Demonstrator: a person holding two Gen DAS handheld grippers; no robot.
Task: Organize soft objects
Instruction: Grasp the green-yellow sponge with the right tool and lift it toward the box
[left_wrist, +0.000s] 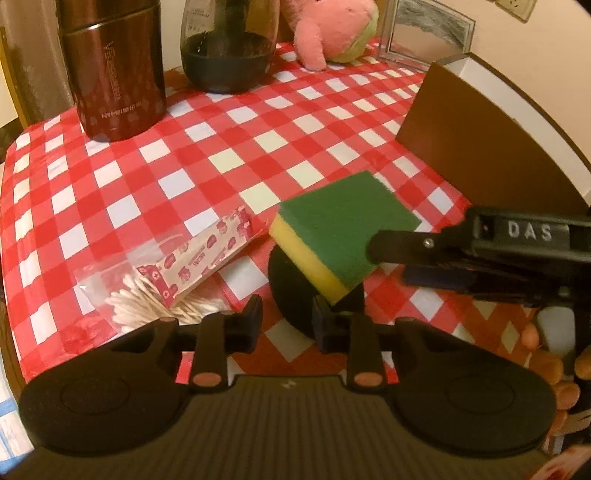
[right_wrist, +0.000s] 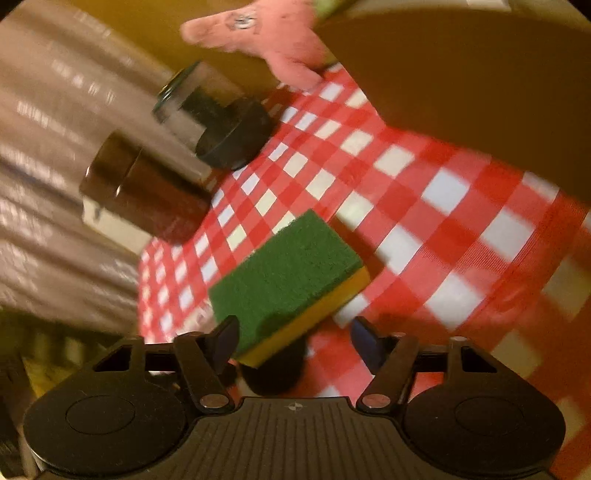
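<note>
Green and yellow sponge lying on a black round object, between the parted fingers of the right gripper; left gripper half-open, empty

Warm dim light, right-wrist view blurred

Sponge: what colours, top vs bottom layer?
The sponge has a dark green scouring layer on top and yellow foam beneath. It shows best in the left wrist view.
</note>
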